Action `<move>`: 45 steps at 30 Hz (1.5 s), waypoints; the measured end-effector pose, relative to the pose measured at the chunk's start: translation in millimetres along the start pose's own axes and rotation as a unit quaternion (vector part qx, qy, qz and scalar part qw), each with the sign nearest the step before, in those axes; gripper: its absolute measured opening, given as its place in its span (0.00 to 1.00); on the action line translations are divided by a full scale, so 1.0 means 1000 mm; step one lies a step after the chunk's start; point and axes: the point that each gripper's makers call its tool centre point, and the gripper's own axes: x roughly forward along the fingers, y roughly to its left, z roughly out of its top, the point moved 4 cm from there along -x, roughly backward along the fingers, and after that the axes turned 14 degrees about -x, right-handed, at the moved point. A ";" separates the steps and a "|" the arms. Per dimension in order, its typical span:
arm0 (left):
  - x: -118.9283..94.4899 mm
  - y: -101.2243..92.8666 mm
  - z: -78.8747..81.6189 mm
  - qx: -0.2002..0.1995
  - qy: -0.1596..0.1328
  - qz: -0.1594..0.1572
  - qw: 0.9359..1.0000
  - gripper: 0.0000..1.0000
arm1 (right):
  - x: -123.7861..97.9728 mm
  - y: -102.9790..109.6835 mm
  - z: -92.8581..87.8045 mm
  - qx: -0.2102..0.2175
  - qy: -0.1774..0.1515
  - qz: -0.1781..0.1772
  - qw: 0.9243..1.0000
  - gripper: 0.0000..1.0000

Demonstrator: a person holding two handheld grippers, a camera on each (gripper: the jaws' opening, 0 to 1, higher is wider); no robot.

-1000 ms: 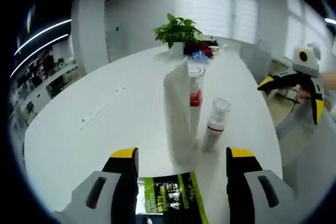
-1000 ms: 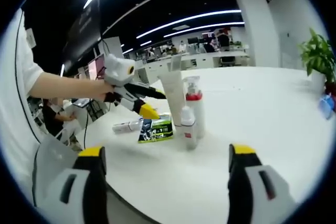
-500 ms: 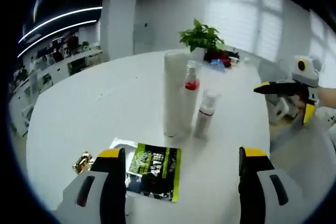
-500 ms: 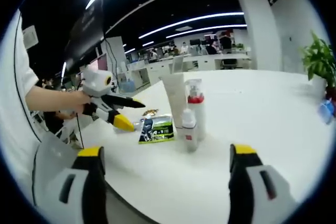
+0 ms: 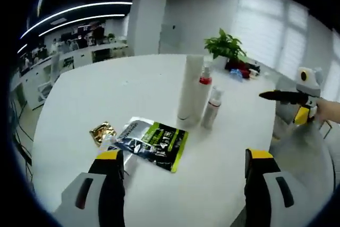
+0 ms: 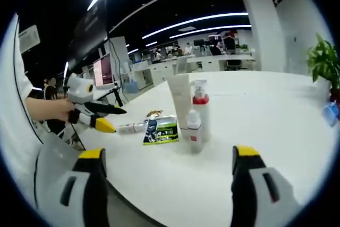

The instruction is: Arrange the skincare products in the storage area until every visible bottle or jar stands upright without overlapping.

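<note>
A tall white tube (image 5: 190, 89) stands upright mid-table, with a clear spray bottle with a red collar (image 5: 204, 84) close behind it and a small white pump bottle (image 5: 212, 109) beside them. All three also stand upright in the right gripper view: tube (image 6: 179, 99), spray bottle (image 6: 200, 107), pump bottle (image 6: 194, 128). A small white bottle (image 6: 130, 127) lies on its side by a green-and-black sachet (image 5: 154, 141). My left gripper (image 5: 183, 184) is open and empty, back from the sachet. My right gripper (image 6: 170, 190) is open and empty, well short of the bottles.
A crumpled gold wrapper (image 5: 102, 131) lies left of the sachet. A potted plant (image 5: 226, 46) and small coloured items stand at the table's far side. The left gripper (image 6: 90, 115), held by a hand, hovers off the table edge. The white round table (image 5: 106, 89) has bare surface around the group.
My left gripper has pulled back from the standing bottles toward the table edge, bringing the sachet and gold wrapper into its view. The right gripper has barely moved; the bottles stay put.
</note>
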 end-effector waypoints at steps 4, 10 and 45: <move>-0.012 0.001 -0.007 -0.012 -0.010 0.015 1.000 0.96 | -0.001 0.001 0.000 0.000 0.000 0.001 1.000 0.99; -0.024 0.003 -0.017 -0.023 -0.012 0.031 0.999 0.95 | -0.004 0.003 0.000 -0.001 0.002 0.003 1.000 0.98; -0.017 0.040 -0.015 0.014 0.058 0.070 0.996 0.89 | -0.004 0.006 0.000 -0.007 0.001 0.002 1.000 0.97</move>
